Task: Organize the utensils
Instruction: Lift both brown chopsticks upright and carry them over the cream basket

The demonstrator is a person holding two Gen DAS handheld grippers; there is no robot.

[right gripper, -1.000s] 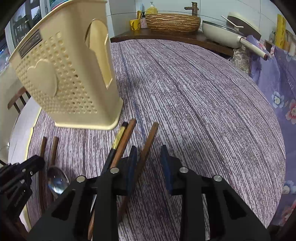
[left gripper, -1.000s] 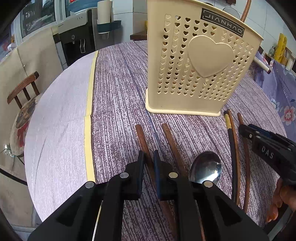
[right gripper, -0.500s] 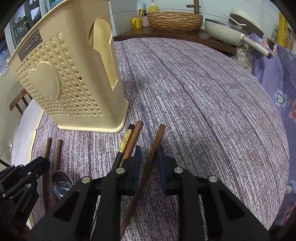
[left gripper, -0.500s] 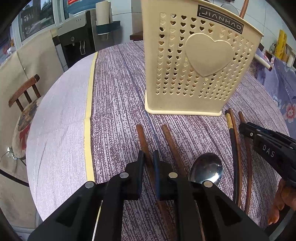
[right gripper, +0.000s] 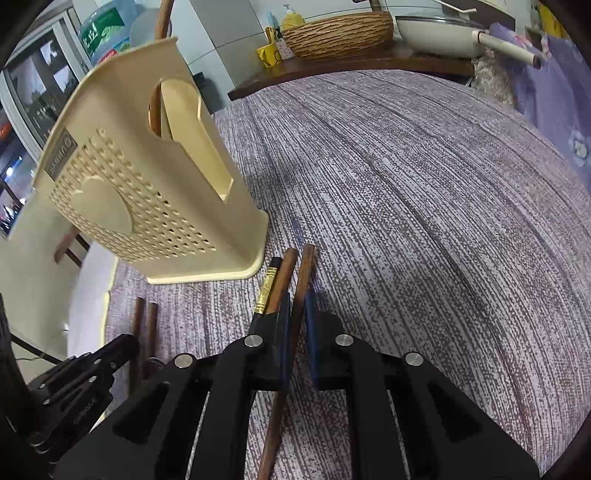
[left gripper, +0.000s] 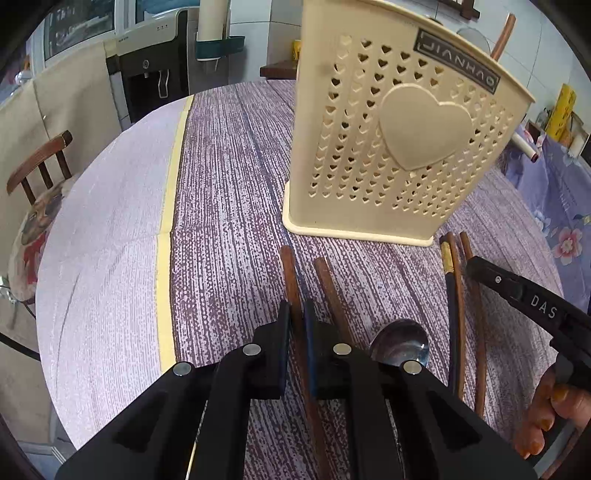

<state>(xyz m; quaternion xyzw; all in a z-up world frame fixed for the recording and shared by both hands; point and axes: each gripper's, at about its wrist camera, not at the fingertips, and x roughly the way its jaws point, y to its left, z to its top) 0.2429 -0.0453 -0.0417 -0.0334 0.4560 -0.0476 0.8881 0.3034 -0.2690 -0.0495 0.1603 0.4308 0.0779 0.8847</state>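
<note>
**Both your grippers pinch a brown chopstick in front of the cream holder**

Your left gripper (left gripper: 296, 321) is low over a round table covered in a purple-and-white woven cloth (left gripper: 229, 206). Its jaws are nearly closed, with a brown chopstick (left gripper: 290, 275) pinched between the pads. The stick's far end points toward the utensil holder (left gripper: 391, 140). A second brown chopstick (left gripper: 330, 291) lies just to the right of it, flat on the cloth, and a metal spoon (left gripper: 400, 343) lies beside that one, bowl up.

The holder is a tall cream plastic box with heart-shaped holes and a raised heart on its face. It stands upright on the cloth, just past the chopstick tips. A wooden handle (right gripper: 162, 18) sticks up out of its top.

Your right gripper (right gripper: 297, 314) is at the holder's right corner. Its jaws are drawn in to a narrow gap, with another brown chopstick (right gripper: 304, 269) held between the pads. Touching its left side lie a further brown chopstick (right gripper: 282, 277) and a black chopstick with a gold band (right gripper: 267, 286); the gripper's left finger covers their lower parts.

Beyond the table in the right view are a wicker basket (right gripper: 340, 35) and a pale pan (right gripper: 436, 37) on a dark shelf. In the left view a wooden chair (left gripper: 40, 173) stands at the table's left edge.
</note>
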